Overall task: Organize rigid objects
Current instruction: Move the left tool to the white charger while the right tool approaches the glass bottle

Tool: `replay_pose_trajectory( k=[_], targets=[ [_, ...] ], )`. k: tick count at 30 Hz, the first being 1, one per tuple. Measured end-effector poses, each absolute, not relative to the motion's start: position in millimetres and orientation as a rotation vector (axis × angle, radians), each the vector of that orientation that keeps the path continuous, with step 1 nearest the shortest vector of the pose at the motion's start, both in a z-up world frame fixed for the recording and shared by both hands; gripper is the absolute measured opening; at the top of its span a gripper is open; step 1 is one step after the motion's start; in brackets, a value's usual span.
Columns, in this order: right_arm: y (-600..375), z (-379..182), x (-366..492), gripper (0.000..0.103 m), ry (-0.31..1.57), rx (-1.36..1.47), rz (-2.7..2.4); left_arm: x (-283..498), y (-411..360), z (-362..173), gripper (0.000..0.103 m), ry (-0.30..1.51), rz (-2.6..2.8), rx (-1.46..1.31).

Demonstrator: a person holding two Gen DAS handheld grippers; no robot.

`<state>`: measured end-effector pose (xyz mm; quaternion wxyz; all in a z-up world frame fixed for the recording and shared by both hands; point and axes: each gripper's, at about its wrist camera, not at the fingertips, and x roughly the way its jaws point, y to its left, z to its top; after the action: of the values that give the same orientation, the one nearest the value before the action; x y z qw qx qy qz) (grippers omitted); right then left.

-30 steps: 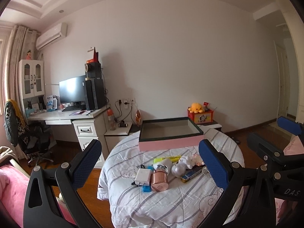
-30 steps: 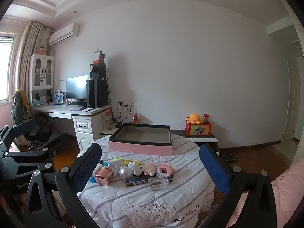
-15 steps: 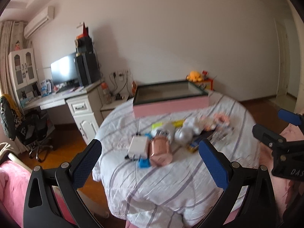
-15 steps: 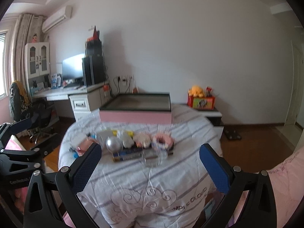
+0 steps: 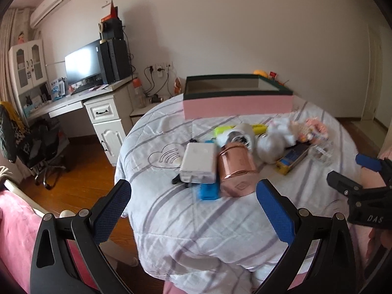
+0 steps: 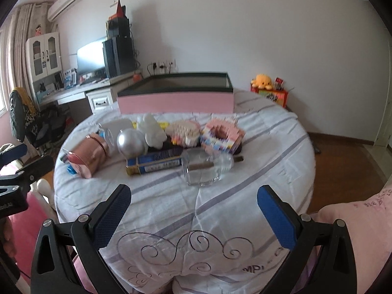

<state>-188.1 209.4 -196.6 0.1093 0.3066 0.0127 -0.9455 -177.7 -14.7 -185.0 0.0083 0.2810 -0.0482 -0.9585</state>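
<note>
A: Both sets of jaws are being held spread and empty; the left gripper [image 5: 193,205] is being aimed at the copper canister [image 5: 236,171], lying just ahead on the bench [image 5: 171,220].

B: Its long axis is being pointed toward the left jaws; the right gripper [image 6: 193,208] is being kept farther off.

Beyond my cluttered worktop I see a white desk [image 5: 73,100] carrying a dark monitor [image 5: 82,67]. An air conditioner [image 5: 50,3] hangs high; an orange plush [image 6: 262,80] sits right.

Bare cloth before the huddled clutter [image 6: 156,147]; pink box [image 6: 175,101] walling the table's [image 6: 269,161] far side.
</note>
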Motion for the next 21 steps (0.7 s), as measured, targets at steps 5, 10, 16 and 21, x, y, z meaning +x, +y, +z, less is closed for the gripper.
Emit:
replay_pose_trajectory(
  k=[5,10,16,21],
  targets=[
    [209.2,-207.8,-200.6,0.103,0.028,0.956,-2.763,-196.9,-32.3,-195.5,0.103,-0.055,-2.953,0.962],
    [214.2,-212.9,-208.6,0.103,0.038,0.966,-2.774,-212.1,-36.3,-200.4,0.103,-0.085,-2.919,0.994],
    [214.8,-213.2,-220.1,0.103,0.050,0.974,-2.771,-229.2,-47.8,-199.1,0.103,-0.067,-2.902,1.022],
    [211.5,-215.8,-231.1,0.103,0.095,0.991,-2.761,-242.3,-57.1,-200.9,0.103,-0.056,-2.908,1.082]
  ],
)
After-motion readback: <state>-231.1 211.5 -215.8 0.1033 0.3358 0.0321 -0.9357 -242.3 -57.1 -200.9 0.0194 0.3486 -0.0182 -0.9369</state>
